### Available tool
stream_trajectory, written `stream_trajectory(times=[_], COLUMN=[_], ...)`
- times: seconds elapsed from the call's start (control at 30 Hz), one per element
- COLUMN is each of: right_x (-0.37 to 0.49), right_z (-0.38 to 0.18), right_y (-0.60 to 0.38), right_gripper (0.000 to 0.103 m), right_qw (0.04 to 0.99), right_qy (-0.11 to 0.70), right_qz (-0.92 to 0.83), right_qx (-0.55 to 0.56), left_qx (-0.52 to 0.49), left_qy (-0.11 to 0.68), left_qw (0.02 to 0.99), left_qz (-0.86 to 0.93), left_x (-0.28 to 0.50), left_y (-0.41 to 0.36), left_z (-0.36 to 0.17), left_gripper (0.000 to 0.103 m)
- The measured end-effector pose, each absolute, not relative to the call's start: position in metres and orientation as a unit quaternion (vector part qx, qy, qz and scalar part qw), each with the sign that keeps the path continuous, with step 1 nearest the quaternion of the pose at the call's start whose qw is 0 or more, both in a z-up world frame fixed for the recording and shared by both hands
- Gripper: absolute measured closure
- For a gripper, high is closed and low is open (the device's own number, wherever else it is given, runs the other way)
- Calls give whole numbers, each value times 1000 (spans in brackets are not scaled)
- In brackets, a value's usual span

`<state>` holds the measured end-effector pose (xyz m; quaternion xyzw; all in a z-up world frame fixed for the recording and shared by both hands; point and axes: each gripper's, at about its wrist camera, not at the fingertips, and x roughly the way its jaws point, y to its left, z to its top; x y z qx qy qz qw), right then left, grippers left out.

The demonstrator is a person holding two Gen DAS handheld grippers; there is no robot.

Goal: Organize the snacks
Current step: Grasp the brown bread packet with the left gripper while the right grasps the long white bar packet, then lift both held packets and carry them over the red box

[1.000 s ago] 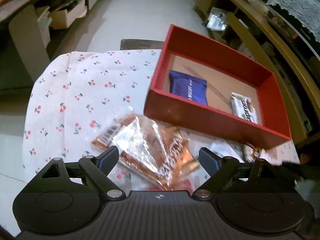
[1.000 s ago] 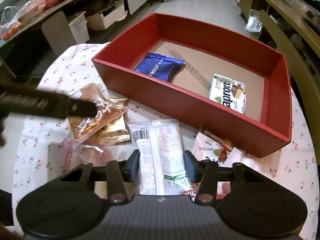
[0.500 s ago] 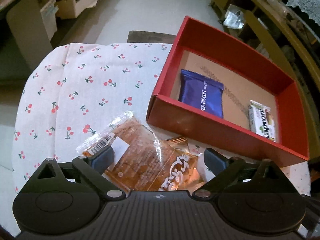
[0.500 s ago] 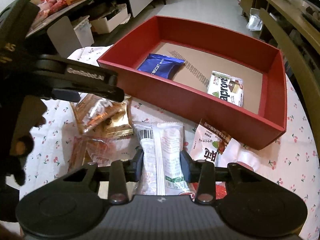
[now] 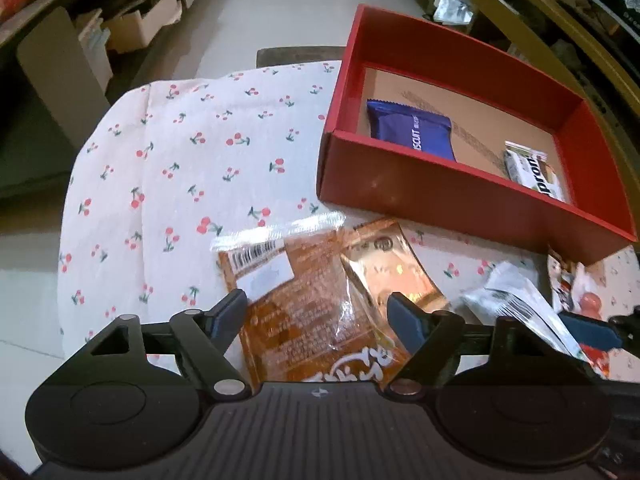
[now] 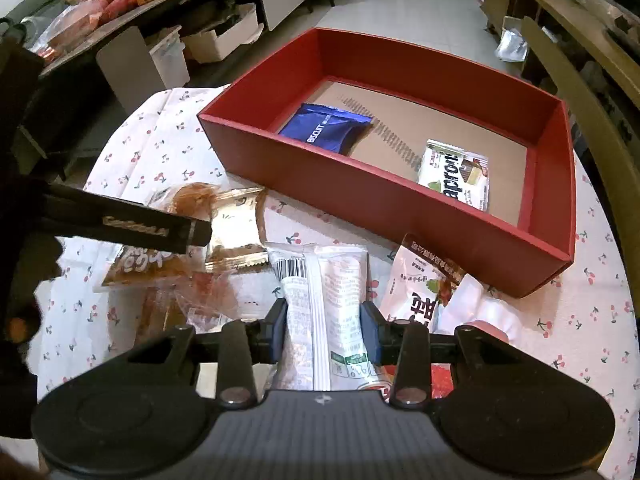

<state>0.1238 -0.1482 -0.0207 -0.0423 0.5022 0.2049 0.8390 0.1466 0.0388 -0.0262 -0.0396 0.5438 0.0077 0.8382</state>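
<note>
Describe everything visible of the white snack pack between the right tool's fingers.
The white snack pack is a long, glossy plastic wrapper with a barcode at its far end, fine print and a green mark near the tool. It lies lengthwise on the cherry-print tablecloth, pointing toward the red box. The right tool is shut on its sides.

The blue packet [image 6: 326,128] reads "BISCUIT"; the white wafer packet [image 6: 456,180] reads "apron".
</note>
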Motion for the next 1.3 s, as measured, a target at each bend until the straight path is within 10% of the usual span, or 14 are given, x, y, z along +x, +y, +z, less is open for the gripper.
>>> stream_trajectory(times=[0.23,0.73,1.3], right_x=[126,123,124], right_z=[-26,-29,-21], right_y=[-146,-147,-152], right_gripper=[50,54,54], right_qw=[833,835,839], right_qy=[512,510,503], right_qz=[205,202,204], right_qx=[-40,-43,-27], left_qx=[-41,-49,-8], left_qy=[560,546,550], left_qw=[828,837,835], left_qz=[22,10,16], left_x=[144,138,143], left_y=[39,38,26], left_z=[-36,-30,-44], left_gripper=[5,33,24])
